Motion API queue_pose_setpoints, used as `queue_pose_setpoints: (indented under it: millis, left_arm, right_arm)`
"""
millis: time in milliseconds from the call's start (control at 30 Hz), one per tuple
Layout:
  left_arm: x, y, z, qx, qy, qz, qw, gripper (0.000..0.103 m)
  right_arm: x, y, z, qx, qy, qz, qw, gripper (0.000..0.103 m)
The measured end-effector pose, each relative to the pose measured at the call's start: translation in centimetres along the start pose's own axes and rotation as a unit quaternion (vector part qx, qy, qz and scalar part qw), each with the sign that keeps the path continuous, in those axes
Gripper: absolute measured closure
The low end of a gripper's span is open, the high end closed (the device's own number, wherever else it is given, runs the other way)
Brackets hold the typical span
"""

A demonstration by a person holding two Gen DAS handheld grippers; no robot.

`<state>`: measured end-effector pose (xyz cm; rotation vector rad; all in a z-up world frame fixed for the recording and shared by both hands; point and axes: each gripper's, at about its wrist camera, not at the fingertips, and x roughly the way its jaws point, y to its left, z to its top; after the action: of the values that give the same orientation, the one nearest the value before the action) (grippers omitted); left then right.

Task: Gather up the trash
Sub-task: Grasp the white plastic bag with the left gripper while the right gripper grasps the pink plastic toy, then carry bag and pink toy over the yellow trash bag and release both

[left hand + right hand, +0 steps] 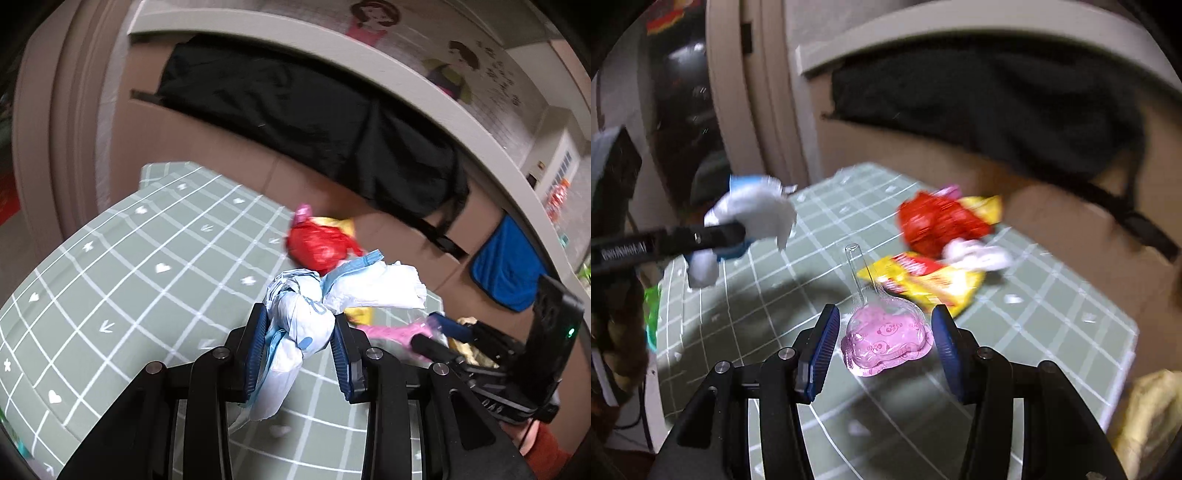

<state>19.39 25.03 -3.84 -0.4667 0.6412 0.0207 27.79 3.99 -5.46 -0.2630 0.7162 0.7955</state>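
Note:
My left gripper [299,314] is shut on a crumpled white and blue wrapper [306,328], held above the green checked tablecloth [147,258]. In the right wrist view the same wad [757,210] hangs at the left, clear of the table. My right gripper [885,312] is open, its blue pads on either side of a pink jelly cup [886,339] with a gap on both sides. The cup rests on the cloth and has a clear plastic stem. Beyond it lie a yellow snack packet [923,280], a red plastic bag [934,221] and a white tissue [979,254].
A black garment [295,110] hangs over a cardboard box [207,147] behind the table. A blue cloth [502,266] hangs at the right. A yellowish bag [1148,413] sits past the table's right edge. A door frame [738,92] stands at the left.

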Motion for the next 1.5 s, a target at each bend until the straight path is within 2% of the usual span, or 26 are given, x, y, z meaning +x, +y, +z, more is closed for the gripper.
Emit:
queue_pose_setpoints:
  millis: [367,600,800,1033,1267,1500]
  left_arm:
    - [-0.1,-8.8,-0.3,0.075,-0.019,-0.021,0.9968,0.068]
    - [-0.4,-16.3,0.3,0.131,-0.046,-0.053,0.9889,0.068]
    - [0.8,-22.8,0.1,0.17,-0.052,-0.09,0.98,0.068]
    - [3.4,-30.1,-2.0,0.218,-0.031,-0.134,0.9663,0.068]
    - [5.5,-35.8,-4.1,0.253,-0.016,-0.167,0.953,0.068]
    - [7.5,-38.7,-5.9,0.262,-0.002,-0.18,0.9481,0.068]
  right_arm:
    - [-8.3,-4.7,-0.4,0.026,-0.062,-0.067,0.996,0.054]
    - [-14.5,-8.3,-1.6,0.053,-0.107,-0.102,0.988,0.054]
    - [-20.1,-12.0,-3.0,0.071,-0.14,-0.153,0.976,0.054]
    - [-26.0,-16.8,-5.7,0.116,-0.165,-0.204,0.958,0.054]
    - [-29.2,-20.0,-8.6,0.148,-0.171,-0.246,0.943,0.054]
    - [-30.7,-22.0,-10.6,0.175,-0.173,-0.261,0.933,0.054]
